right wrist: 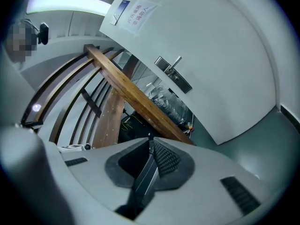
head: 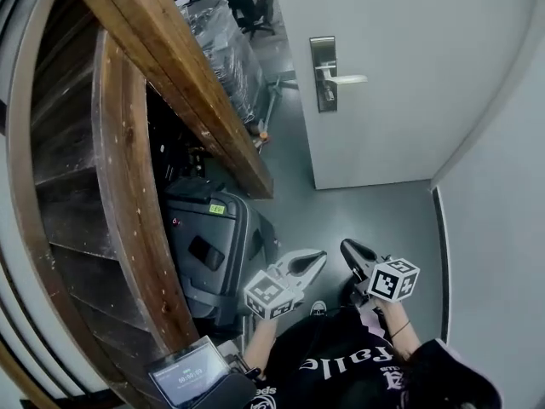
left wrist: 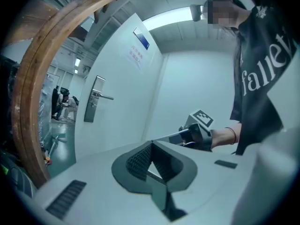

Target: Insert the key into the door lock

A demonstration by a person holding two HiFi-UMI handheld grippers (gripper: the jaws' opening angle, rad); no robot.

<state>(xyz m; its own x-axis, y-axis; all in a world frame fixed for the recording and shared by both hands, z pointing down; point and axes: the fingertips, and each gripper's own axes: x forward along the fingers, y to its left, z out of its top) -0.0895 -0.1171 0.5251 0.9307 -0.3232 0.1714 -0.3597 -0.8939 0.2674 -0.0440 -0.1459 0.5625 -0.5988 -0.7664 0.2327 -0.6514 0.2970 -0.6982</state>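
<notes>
A curved wooden stair (head: 170, 66), its timber glossy and grained, fills the left side in the head view. Facing it is the smooth pale door (head: 409, 100). Only the gripper views show the door's upper part, with a paper notice (left wrist: 136, 56) under a blue sticker (left wrist: 141, 39) (print too small to read). A black shirt (left wrist: 262, 69) reads "falle". Below the stair stands a grey hard case (head: 209, 245) with a green label, illegible.

The left gripper (head: 317, 257) and right gripper (head: 349, 250) hang low, well apart from the door. Each one's ribbed fingers (left wrist: 136, 161) (right wrist: 166, 159) meet at the tips, and I can make out no key. The lock sits in the brushed-metal plate (head: 324, 73) by the lever handle (head: 345, 79).
</notes>
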